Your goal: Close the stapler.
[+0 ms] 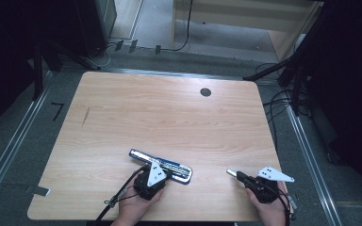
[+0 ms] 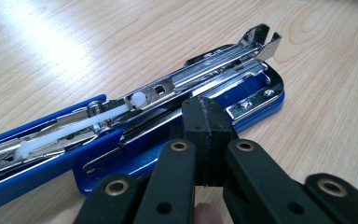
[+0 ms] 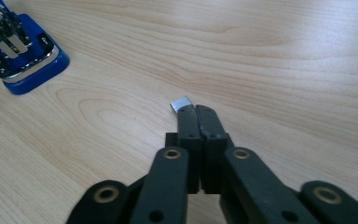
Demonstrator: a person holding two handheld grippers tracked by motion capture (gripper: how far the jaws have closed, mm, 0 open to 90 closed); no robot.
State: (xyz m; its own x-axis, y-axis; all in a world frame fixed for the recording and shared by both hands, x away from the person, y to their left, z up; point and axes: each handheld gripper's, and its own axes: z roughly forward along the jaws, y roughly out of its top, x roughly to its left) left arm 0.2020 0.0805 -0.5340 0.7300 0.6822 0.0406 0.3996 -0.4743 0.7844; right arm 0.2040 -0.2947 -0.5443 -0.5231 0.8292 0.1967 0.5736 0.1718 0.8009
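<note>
Our left tongs [image 2: 208, 135] are pressed together, their tips resting against the near edge of a blue stapler [image 2: 135, 116] that lies swung open flat, its metal staple channel facing up. Our right tongs [image 3: 197, 123] are clamped on a small strip of silver staples [image 3: 181, 103] that juts from their tips, held just above the wood. From above, the stapler [image 1: 162, 165] sits near the front middle of the pale wooden tabletop [image 1: 169, 117], and the right tongs [image 1: 238, 175] are well to its right
</note>
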